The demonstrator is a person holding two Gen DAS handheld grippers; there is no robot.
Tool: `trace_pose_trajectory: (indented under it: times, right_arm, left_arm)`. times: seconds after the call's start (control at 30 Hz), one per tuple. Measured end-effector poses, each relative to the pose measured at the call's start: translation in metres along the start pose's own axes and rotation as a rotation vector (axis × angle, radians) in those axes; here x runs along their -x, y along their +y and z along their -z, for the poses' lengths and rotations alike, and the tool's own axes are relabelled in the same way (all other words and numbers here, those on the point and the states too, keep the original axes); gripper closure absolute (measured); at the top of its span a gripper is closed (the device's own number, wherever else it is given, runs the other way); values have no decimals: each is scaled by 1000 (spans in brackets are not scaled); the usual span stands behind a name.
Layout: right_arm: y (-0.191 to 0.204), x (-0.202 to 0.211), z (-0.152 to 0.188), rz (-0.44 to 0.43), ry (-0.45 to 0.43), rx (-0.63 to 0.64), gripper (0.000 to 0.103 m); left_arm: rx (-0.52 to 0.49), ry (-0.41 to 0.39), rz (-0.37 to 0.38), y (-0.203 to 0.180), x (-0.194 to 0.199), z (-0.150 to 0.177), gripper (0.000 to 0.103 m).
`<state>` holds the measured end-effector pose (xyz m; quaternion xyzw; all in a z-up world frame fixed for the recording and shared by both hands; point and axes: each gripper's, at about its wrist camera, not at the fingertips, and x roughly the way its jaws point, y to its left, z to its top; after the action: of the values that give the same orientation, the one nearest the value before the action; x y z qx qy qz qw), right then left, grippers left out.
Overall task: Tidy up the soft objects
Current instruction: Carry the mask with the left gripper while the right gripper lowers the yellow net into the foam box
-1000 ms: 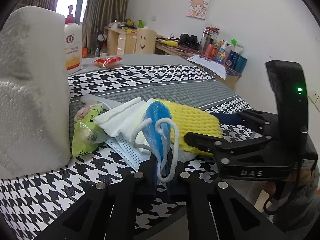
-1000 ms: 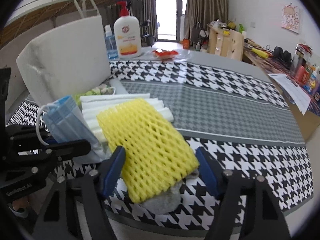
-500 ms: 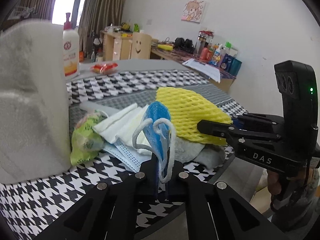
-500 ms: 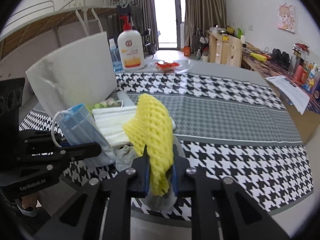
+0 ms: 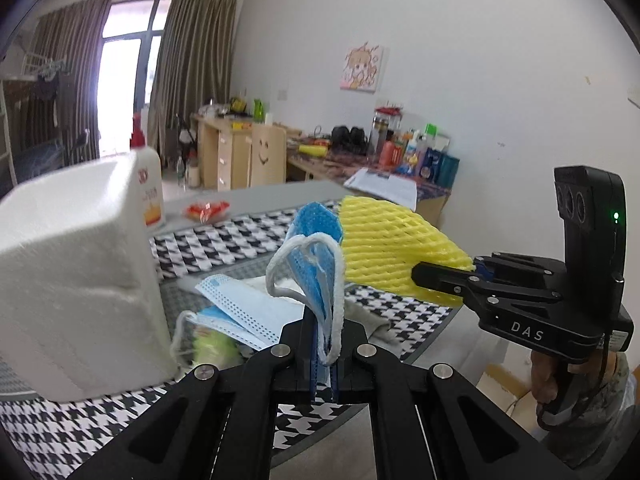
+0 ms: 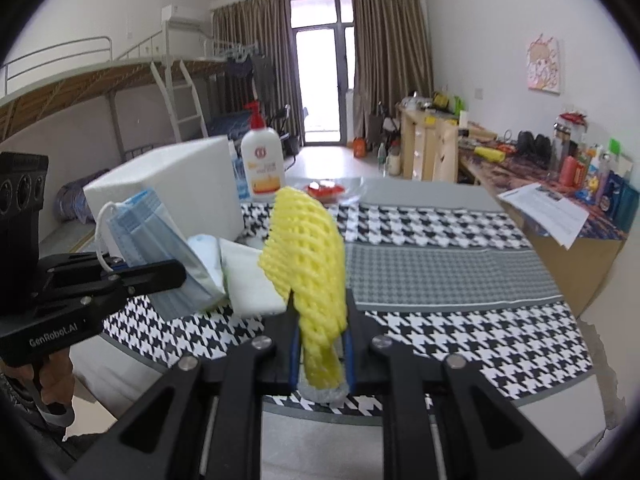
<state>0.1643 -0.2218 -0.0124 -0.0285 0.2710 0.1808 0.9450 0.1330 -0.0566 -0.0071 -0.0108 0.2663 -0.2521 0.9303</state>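
Left gripper (image 5: 325,354) pinched on blue mask (image 5: 318,264), ear loop draped over the front, mask raised clear of the surface (image 5: 224,248); right gripper (image 6: 320,354) pinched on yellow net (image 6: 308,268), net standing upright between the fingers, also lifted off the surface; a bit of grey foam showing under the net at the gripper base. In left view, net just right of the held mask, nearly touching it; in right view, mask well left of the net. Second mask (image 5: 240,308) lying flat on the surface below the held one, next to a green packet (image 5: 212,348), blurred. White folded pad (image 6: 248,280) on the surface between the two held items. Big white foam block (image 5: 76,272) at left on the surface; lotion bottle (image 6: 262,168) behind it; red packet (image 6: 326,190) farther back. Houndstooth cloth over the surface, grey band across the middle.
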Motion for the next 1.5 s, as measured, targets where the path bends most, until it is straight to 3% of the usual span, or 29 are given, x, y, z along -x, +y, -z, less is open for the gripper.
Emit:
trace_pose_trajectory:
  times: [0.5, 0.8, 1.33, 1.5]
  right_arm:
    - [16, 45, 8, 53, -95, -12, 82]
    - [37, 56, 12, 26, -121, 22, 82]
    - [108, 24, -2, -184, -131, 137, 82]
    - [125, 20, -6, -232, -137, 170, 82]
  left_arm:
    - [-57, -132, -37, -16, 52, -10, 99]
    - [-53, -147, -79, -17, 63, -6, 99]
    - [19, -192, -397, 26, 125, 16, 99]
    - [52, -201, -450, 40, 143, 25, 99]
